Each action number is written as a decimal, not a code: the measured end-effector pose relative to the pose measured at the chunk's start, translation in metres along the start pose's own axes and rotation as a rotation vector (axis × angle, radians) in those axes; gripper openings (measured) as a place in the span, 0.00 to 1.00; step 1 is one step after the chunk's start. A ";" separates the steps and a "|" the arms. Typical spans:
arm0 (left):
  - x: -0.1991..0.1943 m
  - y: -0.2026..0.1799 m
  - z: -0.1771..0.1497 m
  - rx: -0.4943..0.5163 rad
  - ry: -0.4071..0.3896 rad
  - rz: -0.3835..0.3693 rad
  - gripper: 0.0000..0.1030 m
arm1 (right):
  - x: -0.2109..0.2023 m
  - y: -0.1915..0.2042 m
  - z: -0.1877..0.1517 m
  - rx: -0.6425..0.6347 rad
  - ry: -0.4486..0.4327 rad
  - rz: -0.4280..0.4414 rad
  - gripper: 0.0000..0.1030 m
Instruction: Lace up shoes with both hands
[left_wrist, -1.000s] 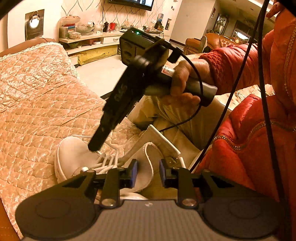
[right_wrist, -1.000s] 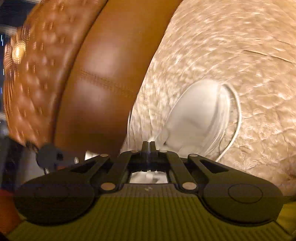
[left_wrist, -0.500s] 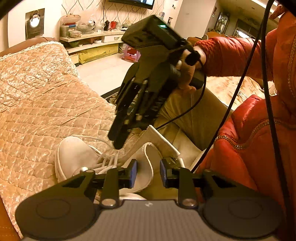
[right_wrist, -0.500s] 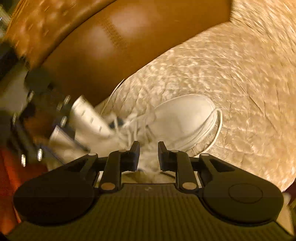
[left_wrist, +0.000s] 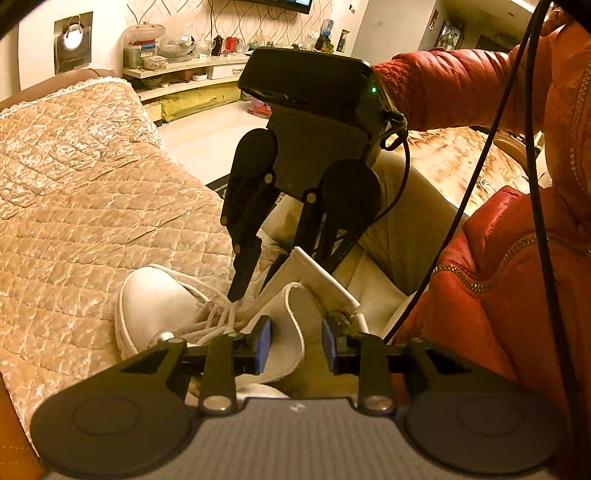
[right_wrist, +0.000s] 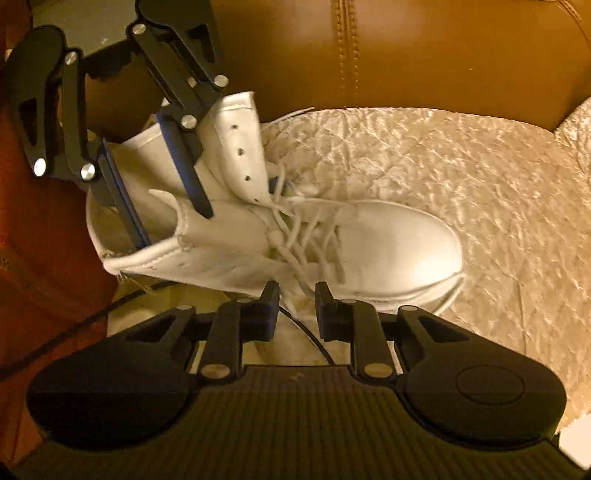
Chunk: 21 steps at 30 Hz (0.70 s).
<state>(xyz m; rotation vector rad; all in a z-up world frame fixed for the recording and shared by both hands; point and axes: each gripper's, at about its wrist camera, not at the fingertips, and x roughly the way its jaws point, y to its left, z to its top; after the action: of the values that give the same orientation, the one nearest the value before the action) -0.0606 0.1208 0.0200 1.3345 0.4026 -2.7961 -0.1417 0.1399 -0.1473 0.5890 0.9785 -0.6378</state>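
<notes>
A: White leather boot (right_wrist: 388, 243), on the quilted cover (right_wrist: 498, 184), close to the brown sofa back (right_wrist: 443, 55). Laces (right_wrist: 314, 236) crossed loosely through the lower holes only; upper eyelets (right_wrist: 240, 151) on the flap empty.

B: And the tongs?

A: Left gripper (left_wrist: 295, 343): jaws apart, just opened wider, astride the collar wall without pressing it. Right gripper (right_wrist: 295, 301): jaws apart too, just opened, nothing between, hovering over the laces.

B: Step in hand?

A: Probably between two grips, looking for a free lace end.

B: Next?

A: First, to find the lace tip, hard to make out here. Then to pinch it near the end and aim at the lowest empty eyelet, with the left steadying the collar.
</notes>
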 end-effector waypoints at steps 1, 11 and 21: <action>0.000 0.000 0.000 -0.001 -0.001 0.000 0.35 | 0.000 0.001 0.001 -0.005 -0.001 0.001 0.20; -0.004 0.007 -0.002 -0.030 -0.011 -0.013 0.38 | -0.024 -0.024 -0.009 0.184 -0.077 -0.029 0.23; -0.003 0.004 -0.001 -0.008 0.002 -0.012 0.41 | -0.057 0.011 0.021 0.169 -0.161 0.124 0.37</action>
<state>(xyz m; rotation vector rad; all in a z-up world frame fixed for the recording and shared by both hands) -0.0574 0.1172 0.0203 1.3385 0.4224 -2.7998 -0.1458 0.1450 -0.0857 0.7301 0.7359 -0.6500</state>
